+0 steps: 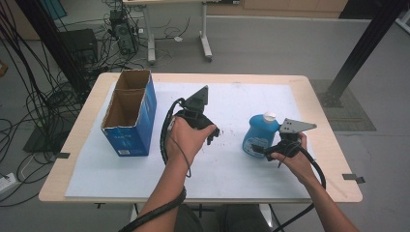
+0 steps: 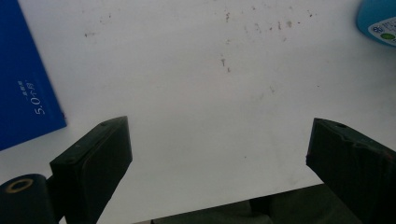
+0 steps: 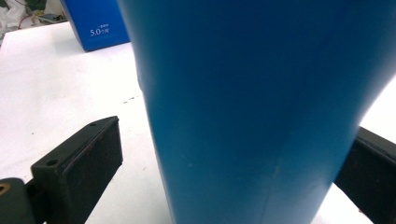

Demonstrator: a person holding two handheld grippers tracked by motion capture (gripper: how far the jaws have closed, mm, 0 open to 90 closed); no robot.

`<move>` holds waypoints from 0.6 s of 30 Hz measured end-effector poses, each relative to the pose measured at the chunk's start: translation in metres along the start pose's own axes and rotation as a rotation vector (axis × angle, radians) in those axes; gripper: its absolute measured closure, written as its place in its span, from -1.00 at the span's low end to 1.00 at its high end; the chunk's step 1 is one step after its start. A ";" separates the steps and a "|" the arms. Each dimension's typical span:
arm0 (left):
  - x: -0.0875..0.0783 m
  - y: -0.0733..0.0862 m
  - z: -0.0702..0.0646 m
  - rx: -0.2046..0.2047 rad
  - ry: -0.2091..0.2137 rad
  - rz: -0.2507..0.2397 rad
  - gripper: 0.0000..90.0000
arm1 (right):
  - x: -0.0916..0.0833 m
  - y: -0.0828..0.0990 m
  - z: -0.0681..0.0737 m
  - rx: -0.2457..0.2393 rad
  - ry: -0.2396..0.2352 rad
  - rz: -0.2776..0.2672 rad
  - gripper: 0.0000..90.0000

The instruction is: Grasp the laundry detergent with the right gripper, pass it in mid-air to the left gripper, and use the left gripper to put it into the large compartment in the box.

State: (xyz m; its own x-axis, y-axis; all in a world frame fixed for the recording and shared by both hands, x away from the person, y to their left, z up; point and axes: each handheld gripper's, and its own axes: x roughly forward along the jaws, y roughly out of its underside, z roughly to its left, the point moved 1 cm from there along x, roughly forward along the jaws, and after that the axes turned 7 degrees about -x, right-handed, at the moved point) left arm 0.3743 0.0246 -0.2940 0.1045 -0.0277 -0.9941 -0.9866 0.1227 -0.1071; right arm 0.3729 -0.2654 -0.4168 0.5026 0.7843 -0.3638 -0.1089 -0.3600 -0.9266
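A blue bottle (image 1: 258, 131) with a white cap stands upright on the white sheet (image 1: 241, 96), right of centre. My right gripper (image 1: 259, 149) is at its near side. In the right gripper view the bottle (image 3: 252, 93) stands between the jaws of the right gripper (image 3: 236, 140), with a visible gap on the left side, so the gripper is open. My left gripper (image 1: 213, 135) hovers over the middle of the sheet. Its jaws (image 2: 219, 140) are spread wide with only bare sheet between them. An open-topped blue cardboard box (image 1: 129, 116) stands at the left.
The box's blue side (image 2: 28, 93) lies left of my left gripper, and the bottle's base (image 2: 378, 18) shows at that view's top right. The wooden table edge (image 1: 333, 150) frames the sheet. Cables, a desk and a black post stand on the floor beyond.
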 end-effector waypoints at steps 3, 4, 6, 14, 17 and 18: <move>0.000 0.000 0.000 0.000 0.000 0.000 -0.84 | 0.001 0.001 0.000 0.001 0.001 -0.005 -0.97; 0.000 0.000 0.000 0.000 0.000 0.000 -0.84 | 0.001 0.002 0.000 0.003 0.000 -0.004 -0.97; 0.000 0.000 0.000 0.000 0.000 0.000 -0.84 | 0.002 0.002 0.000 0.005 0.003 -0.007 -0.97; 0.000 0.000 0.001 0.001 -0.003 0.000 -0.84 | 0.003 0.005 0.000 0.008 0.005 -0.013 -0.97; 0.000 0.000 0.001 0.000 -0.003 -0.001 -0.84 | 0.003 0.005 0.000 0.006 0.005 -0.012 -0.97; 0.000 0.000 0.001 0.000 -0.004 -0.001 -0.84 | 0.003 0.006 0.000 0.008 0.004 -0.014 -0.97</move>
State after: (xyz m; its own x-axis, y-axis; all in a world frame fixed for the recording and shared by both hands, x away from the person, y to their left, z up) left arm 0.3745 0.0253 -0.2941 0.1059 -0.0236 -0.9941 -0.9866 0.1224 -0.1080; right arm 0.3738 -0.2650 -0.4230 0.5078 0.7870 -0.3504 -0.1090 -0.3448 -0.9323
